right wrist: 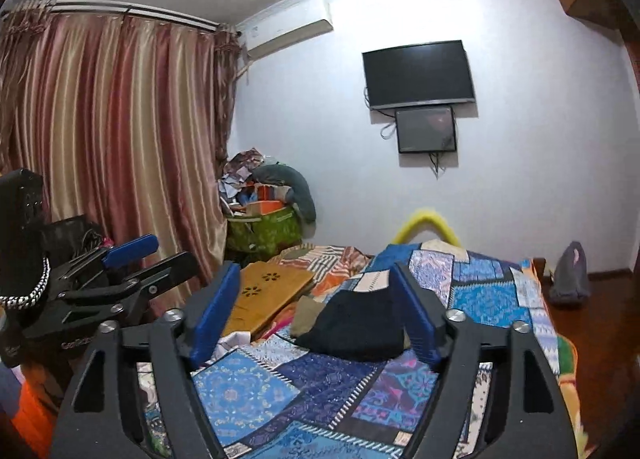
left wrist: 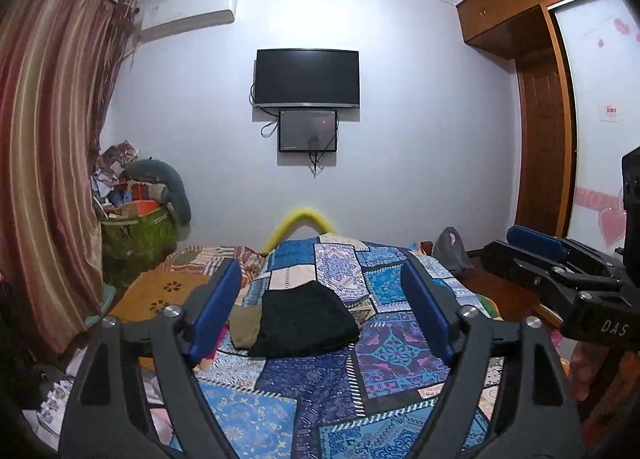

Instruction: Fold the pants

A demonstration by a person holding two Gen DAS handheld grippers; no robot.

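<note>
Step now: The pants (left wrist: 306, 319) look like a small dark folded pile on the bed (left wrist: 400, 359), so the folding seems almost done or done.
How to do it well: Keep both grippers up and away from the pile so nothing drags it out of shape. If one more fold is needed, come down slowly on the near edge, one gripper at each side.
Left hand-held gripper (left wrist: 320, 311): Its blue fingers stand wide apart and nothing is between them. It holds nothing.
Right hand-held gripper (right wrist: 316, 311): It is also spread wide and holds nothing.
Where the pants are: They lie on the patchwork cover in the middle of the bed, past the fingertips of both grippers and lower than them, not touching.
Next to the pants: A tan cloth (left wrist: 244, 325) lies just beside them on the left, touching the pile.
</note>
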